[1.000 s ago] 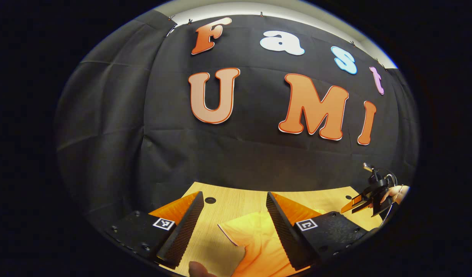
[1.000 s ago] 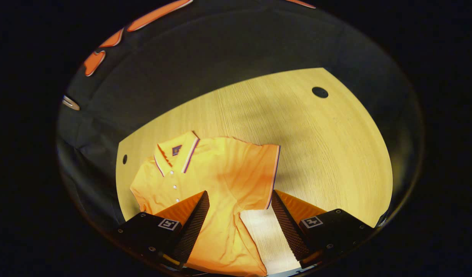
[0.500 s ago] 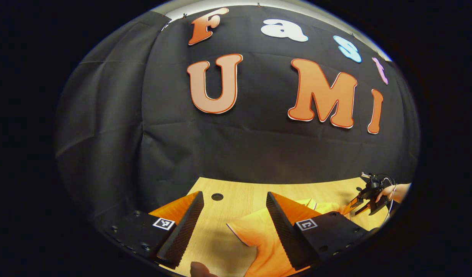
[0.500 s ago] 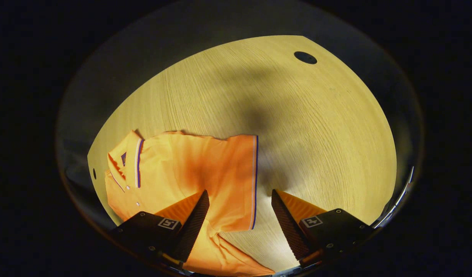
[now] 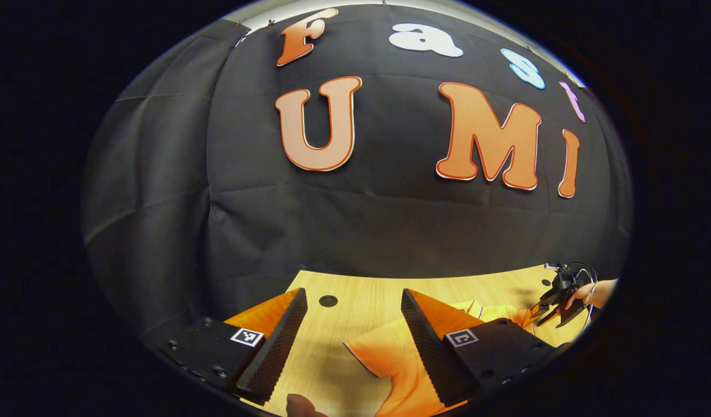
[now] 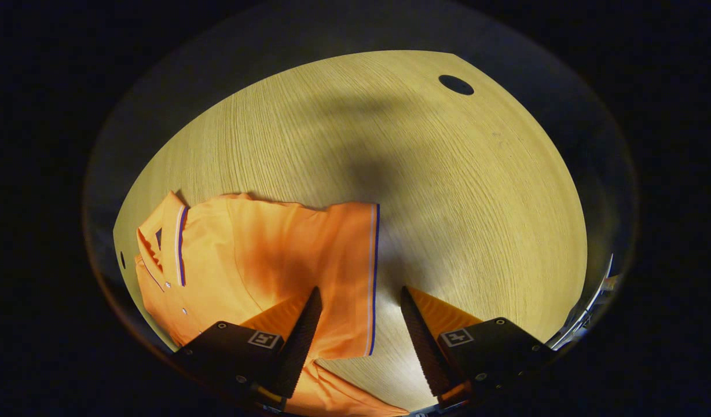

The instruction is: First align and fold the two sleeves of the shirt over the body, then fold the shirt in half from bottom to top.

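Both hand-held grippers agape; right hand-held gripper (image 6: 358,333) straddles sleeve (image 6: 347,272) edge.

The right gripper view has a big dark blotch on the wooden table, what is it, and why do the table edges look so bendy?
In the right gripper view, the blotch is a soft shadow across the light wooden table and the orange polo shirt; what casts it is unseen. In both views the fisheye lens bends straight edges; in the left gripper view the table's far edge curves too.
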Demonstrator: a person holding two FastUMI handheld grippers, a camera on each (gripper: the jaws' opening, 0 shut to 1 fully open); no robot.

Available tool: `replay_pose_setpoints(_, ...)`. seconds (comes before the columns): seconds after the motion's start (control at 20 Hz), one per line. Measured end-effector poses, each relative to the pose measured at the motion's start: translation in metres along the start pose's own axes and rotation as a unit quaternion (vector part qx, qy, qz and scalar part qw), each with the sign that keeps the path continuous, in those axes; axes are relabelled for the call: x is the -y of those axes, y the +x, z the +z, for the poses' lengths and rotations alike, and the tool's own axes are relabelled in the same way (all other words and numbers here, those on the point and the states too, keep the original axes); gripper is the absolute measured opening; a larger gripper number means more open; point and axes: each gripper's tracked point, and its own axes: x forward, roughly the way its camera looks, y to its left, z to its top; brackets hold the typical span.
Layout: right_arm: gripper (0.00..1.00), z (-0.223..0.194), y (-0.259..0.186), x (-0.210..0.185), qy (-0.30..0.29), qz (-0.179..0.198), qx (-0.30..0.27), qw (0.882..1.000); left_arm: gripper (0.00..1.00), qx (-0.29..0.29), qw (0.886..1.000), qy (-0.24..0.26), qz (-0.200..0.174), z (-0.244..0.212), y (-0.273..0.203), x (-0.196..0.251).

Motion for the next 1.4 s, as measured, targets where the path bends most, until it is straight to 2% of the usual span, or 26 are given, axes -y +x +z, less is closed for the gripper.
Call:
replay_pose_setpoints(0.05, 0.84, 0.000, -0.001, -0.001, 0.003, -0.001, 0.000, 1.000, 0.98, 0.002, 1.000, -0.004, -0.004, 0.001, 0.000, 0.001)
replay_pose_setpoints(0.15, 0.76, -0.002, 0.000, -0.006, 0.012, -0.002, 0.003, 1.000, 0.98, 0.001, 1.000, -0.010, -0.008, -0.001, 0.004, 0.002)
replay_pose_setpoints(0.2, 0.58, -0.002, 0.001, -0.009, 0.019, -0.003, 0.005, 1.000, 0.98, -0.001, 1.000, -0.011, -0.011, -0.003, 0.006, 0.003)
replay_pose_setpoints(0.25, 0.50, -0.001, 0.000, -0.011, 0.023, -0.003, 0.008, 1.000, 0.98, -0.003, 1.000, -0.013, -0.013, -0.003, 0.007, 0.004)
replay_pose_setpoints(0.3, 0.37, -0.001, 0.002, -0.012, 0.020, -0.003, 0.012, 1.000, 0.98, -0.004, 1.000, -0.017, -0.018, -0.005, 0.009, 0.007)
replay_pose_setpoints(0.4, 0.22, 0.002, 0.001, -0.015, 0.003, 0.002, 0.025, 1.000, 0.98, -0.008, 0.999, -0.024, -0.021, -0.007, 0.011, 0.004)
replay_pose_setpoints(0.45, 0.09, 0.002, 0.000, -0.018, -0.007, 0.003, 0.033, 0.999, 0.98, -0.010, 0.999, -0.027, -0.019, -0.008, 0.012, 0.001)
replay_pose_setpoints(0.55, 0.08, 0.004, -0.001, -0.017, -0.024, 0.004, 0.047, 0.999, 0.98, -0.012, 0.999, -0.031, -0.017, -0.012, 0.009, -0.007)
replay_pose_setpoints(0.65, 0.08, 0.010, -0.003, -0.019, -0.016, 0.006, 0.070, 0.997, 0.98, -0.013, 0.999, -0.028, -0.012, -0.014, 0.006, -0.017)
replay_pose_setpoints(0.7, 0.00, 0.016, -0.005, -0.022, -0.007, 0.004, 0.080, 0.997, 0.98, -0.012, 1.000, -0.027, -0.009, -0.014, 0.003, -0.023)
replay_pose_setpoints(0.9, 0.00, 0.008, -0.023, -0.028, -0.024, 0.013, 0.089, 0.996, 0.98, -0.007, 0.999, -0.034, -0.003, -0.012, -0.003, -0.040)
replay_pose_setpoints(1.1, 0.00, 0.012, -0.056, -0.040, -0.039, 0.029, 0.124, 0.991, 0.98, 0.001, 0.999, -0.037, -0.009, -0.009, -0.012, -0.049)
replay_pose_setpoints(1.4, 0.00, -0.001, -0.098, -0.091, -0.094, 0.057, 0.165, 0.980, 0.98, 0.001, 0.999, -0.049, -0.024, -0.014, -0.022, -0.062)
